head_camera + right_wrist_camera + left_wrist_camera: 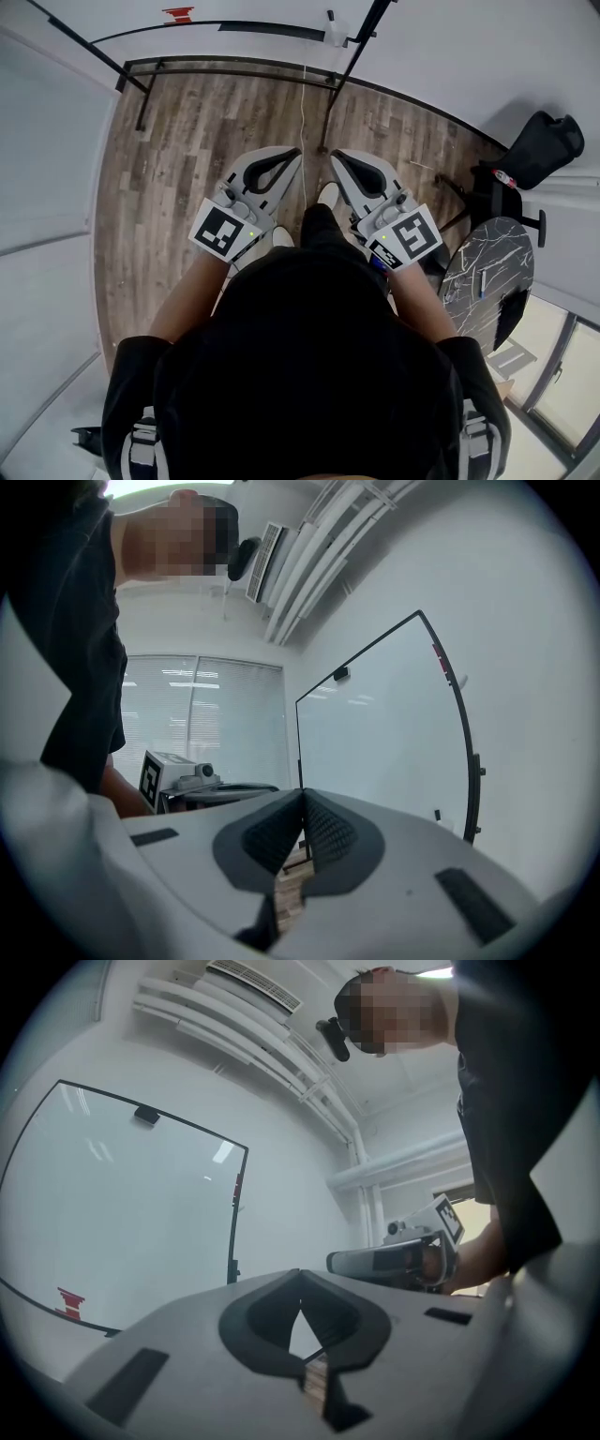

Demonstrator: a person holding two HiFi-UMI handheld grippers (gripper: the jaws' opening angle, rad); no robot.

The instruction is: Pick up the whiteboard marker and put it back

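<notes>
1. My left gripper (296, 152): jaws closed on nothing, held over the floor (187, 141)
2. My right gripper (335, 155): jaws closed, empty, just beside the left
3. Marker (481, 281): a slim pen-like thing, seemingly it, lies on the round table (497, 244), well apart from both grippers

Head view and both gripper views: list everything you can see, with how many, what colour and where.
whiteboard: one, white with a black frame, on a stand ahead of the person
floor: one, brown wood planks, underfoot
table: one, round, dark marbled top, at the person's right
marker: one, small, seems blue, lying on the table
chair: one, black, beyond the table
air conditioner: one, white, high on the wall
shirt: one, black, on the person
left gripper: one, grey with black pads, jaws together, nothing between them
right gripper: one, grey with black pads, jaws together, nothing between them
</notes>
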